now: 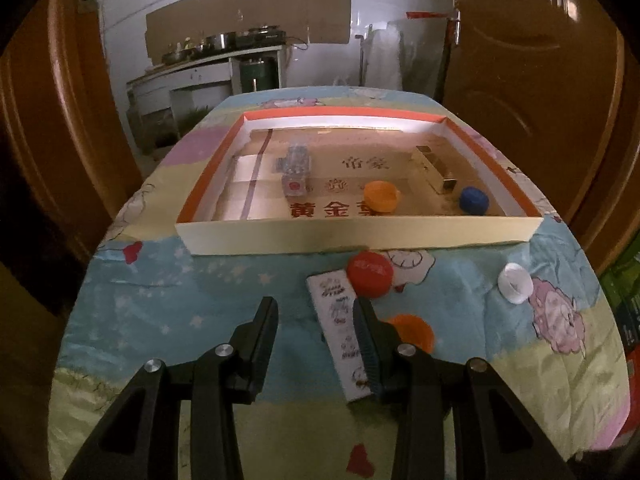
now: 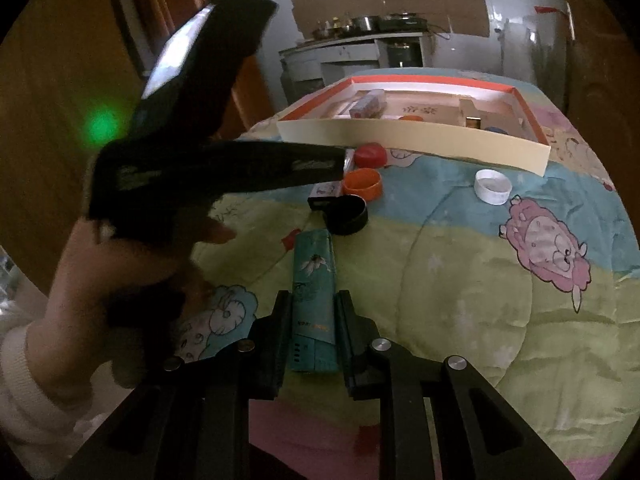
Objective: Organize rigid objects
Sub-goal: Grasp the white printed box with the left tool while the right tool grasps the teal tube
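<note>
The quilt-covered table (image 1: 168, 312) fills both views, and the big shallow cardboard tray (image 1: 360, 232) sits straight ahead of both grippers at the far end. It already holds an orange cap (image 1: 382, 196), a blue cap (image 1: 474, 199), a gold box (image 1: 434, 172) and a clear packet (image 1: 294, 162).

The teal box (image 2: 314, 304) lies lengthwise between the fingers of the right gripper (image 2: 314, 308). The jaws stand close along both its long sides, apparently pinching it, though whether they press hard enough to lift cannot be told. It rests on soft, rumpled cloth, so a weak grip could let its far end sag or slide out on the way up.

The left gripper (image 1: 316, 312) hangs spread wide with nothing in it. Its right finger lies over the edge of the white printed box (image 1: 340, 332), so closing here would likely catch only a corner and twist the box aside.

Smaller pieces crowd just beyond and right of that finger: a red cap (image 1: 369, 274) touching the white box's far end, an orange lid (image 1: 414, 332) beside it, and in the right view a black ring (image 2: 348, 215) nearest the teal box. A white cap (image 1: 516, 283) sits well apart to the right. Any shove of the white box would probably knock the caps rolling, and the two grippers work near enough to bump.
</note>
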A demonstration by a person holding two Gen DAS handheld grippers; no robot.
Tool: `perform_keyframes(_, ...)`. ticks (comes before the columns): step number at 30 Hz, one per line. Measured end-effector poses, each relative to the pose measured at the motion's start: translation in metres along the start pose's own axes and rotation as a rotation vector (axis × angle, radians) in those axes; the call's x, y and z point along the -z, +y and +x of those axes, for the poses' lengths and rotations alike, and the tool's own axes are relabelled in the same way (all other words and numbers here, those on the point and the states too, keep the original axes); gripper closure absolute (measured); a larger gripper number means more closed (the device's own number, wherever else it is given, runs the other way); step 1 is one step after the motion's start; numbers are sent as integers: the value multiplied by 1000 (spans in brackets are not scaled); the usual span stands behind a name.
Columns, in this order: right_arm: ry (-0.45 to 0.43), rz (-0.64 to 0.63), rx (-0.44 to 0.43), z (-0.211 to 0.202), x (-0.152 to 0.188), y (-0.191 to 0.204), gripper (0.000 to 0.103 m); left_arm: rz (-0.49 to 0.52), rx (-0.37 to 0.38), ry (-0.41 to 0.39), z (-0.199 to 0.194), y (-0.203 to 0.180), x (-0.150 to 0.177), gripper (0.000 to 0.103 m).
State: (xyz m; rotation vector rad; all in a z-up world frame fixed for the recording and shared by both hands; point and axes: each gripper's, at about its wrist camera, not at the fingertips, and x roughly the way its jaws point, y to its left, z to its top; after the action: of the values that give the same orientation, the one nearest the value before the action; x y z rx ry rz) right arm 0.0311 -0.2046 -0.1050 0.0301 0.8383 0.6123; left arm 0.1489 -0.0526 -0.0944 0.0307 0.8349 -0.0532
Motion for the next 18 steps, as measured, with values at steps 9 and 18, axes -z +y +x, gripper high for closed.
perform_keyframes(9, -26, 33, -44, -5, 4, -14, 81, 0, 11, 67, 17, -9, -1, 64)
perform_keyframes(18, -29, 40, -32, -8, 7, -11, 81, -12, 38, 68, 4, 5, 14, 77)
